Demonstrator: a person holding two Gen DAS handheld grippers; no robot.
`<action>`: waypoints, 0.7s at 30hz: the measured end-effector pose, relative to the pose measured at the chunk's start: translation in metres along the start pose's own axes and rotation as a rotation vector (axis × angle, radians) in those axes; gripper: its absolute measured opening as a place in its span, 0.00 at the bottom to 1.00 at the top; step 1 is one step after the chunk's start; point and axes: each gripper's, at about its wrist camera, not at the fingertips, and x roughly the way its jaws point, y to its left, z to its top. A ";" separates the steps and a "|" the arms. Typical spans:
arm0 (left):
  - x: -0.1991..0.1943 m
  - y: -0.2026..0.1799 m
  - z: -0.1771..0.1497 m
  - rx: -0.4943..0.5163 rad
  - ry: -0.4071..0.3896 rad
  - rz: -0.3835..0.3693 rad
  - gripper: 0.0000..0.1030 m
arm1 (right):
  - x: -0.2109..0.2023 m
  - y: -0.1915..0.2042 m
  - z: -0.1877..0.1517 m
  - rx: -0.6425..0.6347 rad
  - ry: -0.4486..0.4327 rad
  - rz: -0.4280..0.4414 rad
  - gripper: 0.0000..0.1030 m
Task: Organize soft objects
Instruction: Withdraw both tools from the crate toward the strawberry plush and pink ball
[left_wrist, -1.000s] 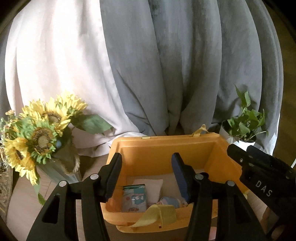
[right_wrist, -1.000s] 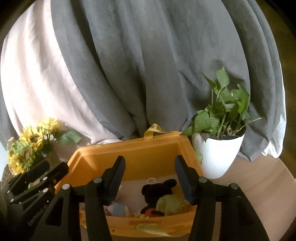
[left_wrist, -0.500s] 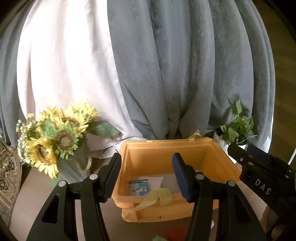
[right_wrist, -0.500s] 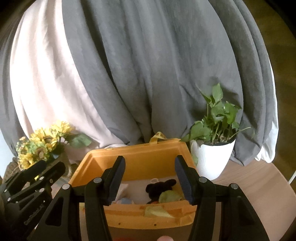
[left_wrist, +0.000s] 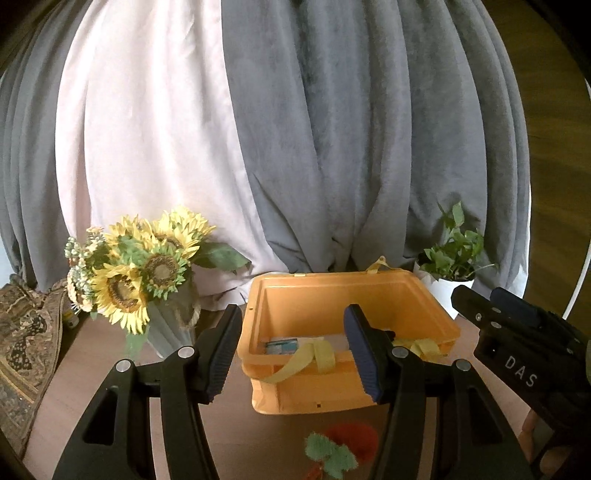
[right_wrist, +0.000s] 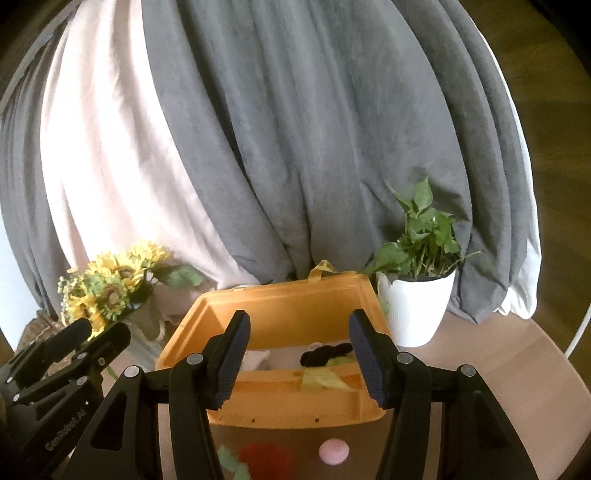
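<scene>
An orange plastic bin stands on the round wooden table, with yellow straps over its front rim. Inside it lie a black plush toy, a white cushion and a small blue-printed packet. In front of the bin on the table lie a red plush with green leaves and a small pink ball. My left gripper is open and empty, above the table before the bin. My right gripper is open and empty, beside it on the right.
A vase of sunflowers stands left of the bin. A white pot with a green plant stands to its right. Grey and pale pink curtains hang behind. A patterned cloth lies at the far left.
Both grippers have pulled back and up from the bin. The bin looks smaller and farther, and the red plush and pink ball have come into view in front of it.
</scene>
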 end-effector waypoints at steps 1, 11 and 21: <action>-0.002 0.000 -0.001 0.000 0.000 0.000 0.55 | -0.003 0.000 -0.001 0.000 -0.001 0.000 0.55; -0.022 -0.008 -0.015 0.008 0.012 -0.010 0.55 | -0.026 -0.001 -0.013 -0.006 0.009 -0.001 0.55; -0.026 -0.023 -0.036 0.001 0.054 -0.014 0.55 | -0.032 -0.016 -0.029 0.003 0.049 0.006 0.55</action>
